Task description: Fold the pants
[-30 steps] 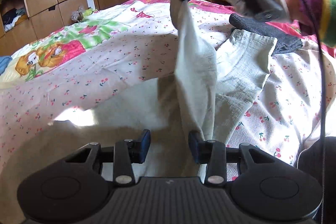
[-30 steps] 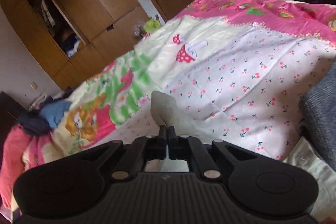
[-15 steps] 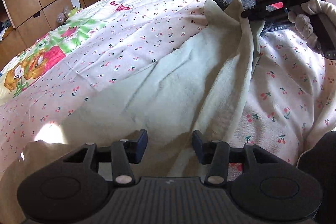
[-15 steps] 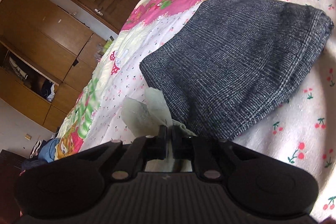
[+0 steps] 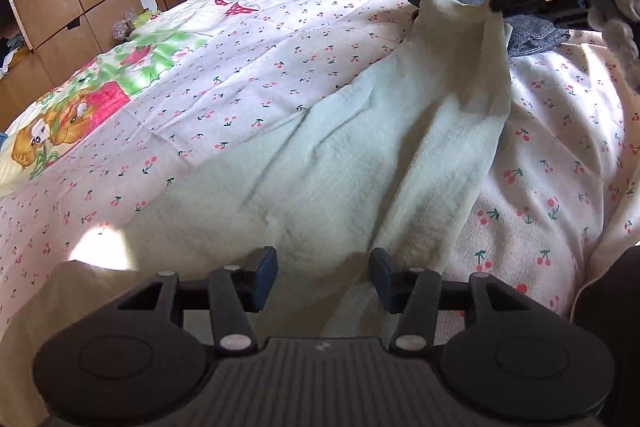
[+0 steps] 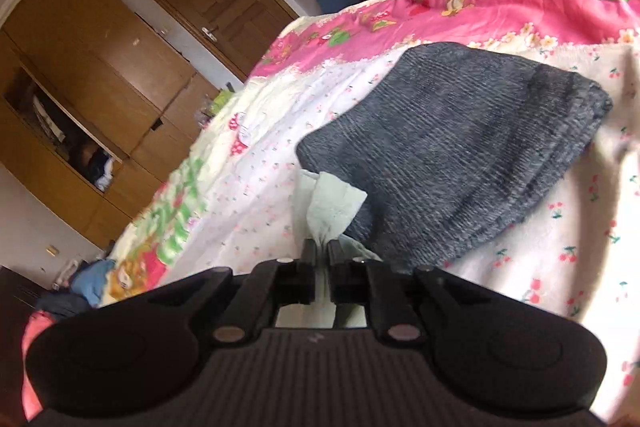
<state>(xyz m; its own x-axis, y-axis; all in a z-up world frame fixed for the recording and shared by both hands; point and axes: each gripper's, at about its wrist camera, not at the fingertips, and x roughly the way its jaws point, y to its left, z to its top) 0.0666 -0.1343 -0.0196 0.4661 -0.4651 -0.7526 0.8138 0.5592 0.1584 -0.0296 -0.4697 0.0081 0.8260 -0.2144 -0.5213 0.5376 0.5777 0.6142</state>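
The pants lie on the bed, long axis running from the left claw — fingers apart, empty, over the near end — away to the right claw, clamped on the far hem beside a grey garment.
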